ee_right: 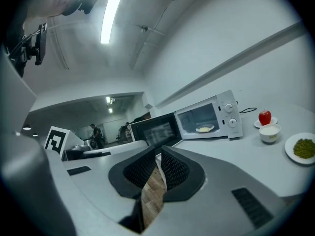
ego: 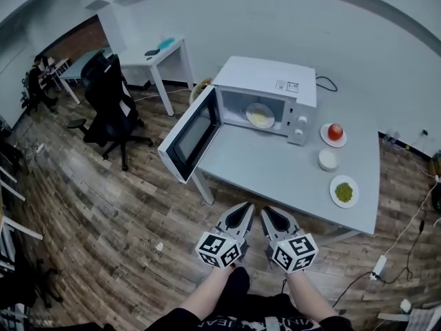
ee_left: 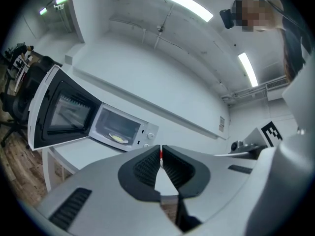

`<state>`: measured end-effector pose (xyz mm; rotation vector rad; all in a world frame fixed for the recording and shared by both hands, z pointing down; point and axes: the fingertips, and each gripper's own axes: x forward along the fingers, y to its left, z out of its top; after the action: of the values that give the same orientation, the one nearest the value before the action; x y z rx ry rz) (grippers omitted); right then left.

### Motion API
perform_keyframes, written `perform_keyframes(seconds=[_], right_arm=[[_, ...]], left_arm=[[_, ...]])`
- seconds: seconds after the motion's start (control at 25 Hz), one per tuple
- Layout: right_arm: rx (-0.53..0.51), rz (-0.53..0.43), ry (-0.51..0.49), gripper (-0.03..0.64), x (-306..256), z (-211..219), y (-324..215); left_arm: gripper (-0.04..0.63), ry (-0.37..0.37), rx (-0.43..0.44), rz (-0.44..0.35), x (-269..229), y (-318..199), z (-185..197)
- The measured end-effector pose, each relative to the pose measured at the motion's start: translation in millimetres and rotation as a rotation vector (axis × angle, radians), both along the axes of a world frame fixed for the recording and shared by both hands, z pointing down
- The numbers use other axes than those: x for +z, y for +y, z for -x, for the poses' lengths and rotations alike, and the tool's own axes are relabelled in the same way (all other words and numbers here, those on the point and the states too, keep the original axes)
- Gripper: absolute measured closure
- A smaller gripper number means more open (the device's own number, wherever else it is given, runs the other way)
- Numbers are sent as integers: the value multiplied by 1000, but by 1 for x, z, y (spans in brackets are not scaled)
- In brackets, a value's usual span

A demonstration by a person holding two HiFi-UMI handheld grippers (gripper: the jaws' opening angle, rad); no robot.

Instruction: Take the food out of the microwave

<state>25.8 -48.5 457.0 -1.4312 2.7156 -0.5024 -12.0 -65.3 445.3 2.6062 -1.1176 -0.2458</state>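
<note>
A white microwave (ego: 265, 92) stands on the grey table (ego: 255, 161) with its door (ego: 189, 135) swung open to the left. Inside lies a plate of yellow food (ego: 260, 116), also seen in the left gripper view (ee_left: 118, 138) and the right gripper view (ee_right: 204, 129). My left gripper (ego: 247, 206) and right gripper (ego: 264, 210) hover side by side over the floor, short of the table's near edge. Both point level toward the microwave. The left gripper (ee_left: 161, 152) is shut and empty, its tips touching. The right gripper (ee_right: 158, 154) also looks shut, with nothing in it.
Right of the microwave sit an apple on a small plate (ego: 335, 132), a white bowl (ego: 328, 160) and a plate of green food (ego: 344, 191). A black office chair (ego: 110, 102) and a white desk (ego: 157, 52) stand at the left. Cables and a power strip (ego: 378, 265) lie on the floor at the right.
</note>
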Motion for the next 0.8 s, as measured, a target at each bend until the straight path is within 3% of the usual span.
perform_keyframes(seconds=[0.8], right_arm=[[96,42,12,568,16,13,-95]], left_arm=[[577,37,71,43,18,-103,15]])
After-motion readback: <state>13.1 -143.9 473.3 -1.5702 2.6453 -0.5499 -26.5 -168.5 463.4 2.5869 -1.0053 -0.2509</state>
